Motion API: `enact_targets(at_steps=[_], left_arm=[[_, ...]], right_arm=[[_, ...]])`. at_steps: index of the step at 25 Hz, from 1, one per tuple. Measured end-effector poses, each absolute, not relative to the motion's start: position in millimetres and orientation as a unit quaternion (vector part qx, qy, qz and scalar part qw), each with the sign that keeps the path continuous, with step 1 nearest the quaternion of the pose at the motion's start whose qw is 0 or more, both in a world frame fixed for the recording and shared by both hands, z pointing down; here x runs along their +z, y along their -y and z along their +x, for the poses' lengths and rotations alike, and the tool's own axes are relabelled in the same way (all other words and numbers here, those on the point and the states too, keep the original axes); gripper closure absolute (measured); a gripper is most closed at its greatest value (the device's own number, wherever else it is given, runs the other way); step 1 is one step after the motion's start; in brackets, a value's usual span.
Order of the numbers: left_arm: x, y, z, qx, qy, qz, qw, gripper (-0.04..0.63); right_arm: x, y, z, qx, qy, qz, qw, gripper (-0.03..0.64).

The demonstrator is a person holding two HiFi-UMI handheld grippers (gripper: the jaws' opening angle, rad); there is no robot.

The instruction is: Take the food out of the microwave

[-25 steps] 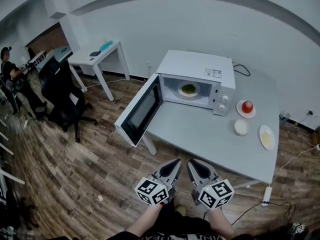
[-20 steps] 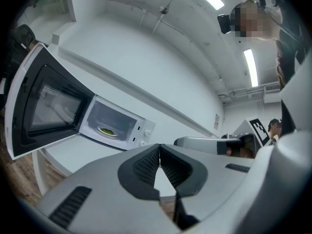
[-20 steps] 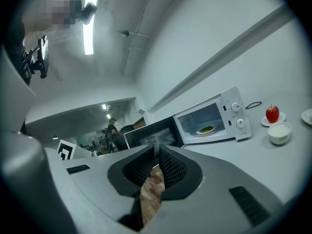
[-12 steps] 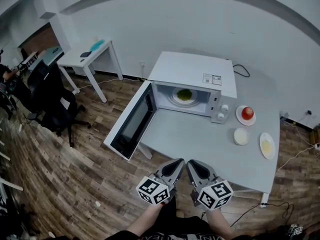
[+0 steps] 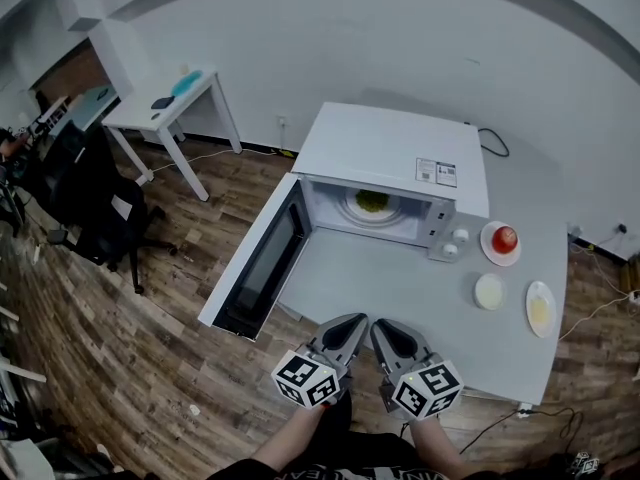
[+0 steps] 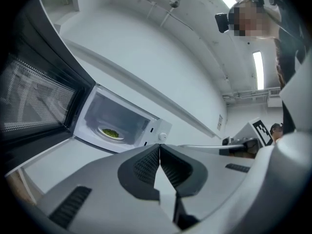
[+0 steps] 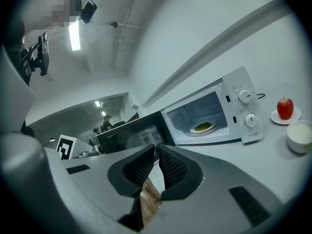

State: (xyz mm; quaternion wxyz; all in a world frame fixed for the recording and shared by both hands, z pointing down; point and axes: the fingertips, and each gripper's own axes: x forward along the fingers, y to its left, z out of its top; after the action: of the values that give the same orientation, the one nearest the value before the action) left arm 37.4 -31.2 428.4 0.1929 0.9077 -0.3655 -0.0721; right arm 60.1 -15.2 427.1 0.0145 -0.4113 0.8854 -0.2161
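Observation:
A white microwave (image 5: 400, 153) stands on the grey table (image 5: 400, 278) with its door (image 5: 255, 268) swung wide open to the left. Inside, a white plate of green food (image 5: 372, 204) lies on the turntable; it also shows in the left gripper view (image 6: 111, 133) and the right gripper view (image 7: 203, 127). My left gripper (image 5: 355, 320) and right gripper (image 5: 380, 325) hover side by side at the table's near edge, well short of the microwave. Both are shut with nothing between the jaws, as seen at the left gripper (image 6: 159, 147) and the right gripper (image 7: 156, 150).
Right of the microwave lie a red apple on a small plate (image 5: 504, 239), a white bowl (image 5: 489, 291) and a plate with something yellow (image 5: 540, 309). A white side table (image 5: 165, 108) and a black office chair (image 5: 95, 208) stand at the far left on the wooden floor.
Both grippers have come forward together toward the table's near edge, and the microwave now looks closer. Their jaws stayed shut.

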Motion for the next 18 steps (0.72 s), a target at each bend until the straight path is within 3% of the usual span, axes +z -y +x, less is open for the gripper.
enact_targets(at_steps=[18], left_arm=[[458.2, 109.7, 33.2, -0.049, 0.353, 0.909, 0.217, 0.584]], right_arm=[[458.2, 95.3, 51.7, -0.24, -0.871, -0.428, -0.005, 0.568]])
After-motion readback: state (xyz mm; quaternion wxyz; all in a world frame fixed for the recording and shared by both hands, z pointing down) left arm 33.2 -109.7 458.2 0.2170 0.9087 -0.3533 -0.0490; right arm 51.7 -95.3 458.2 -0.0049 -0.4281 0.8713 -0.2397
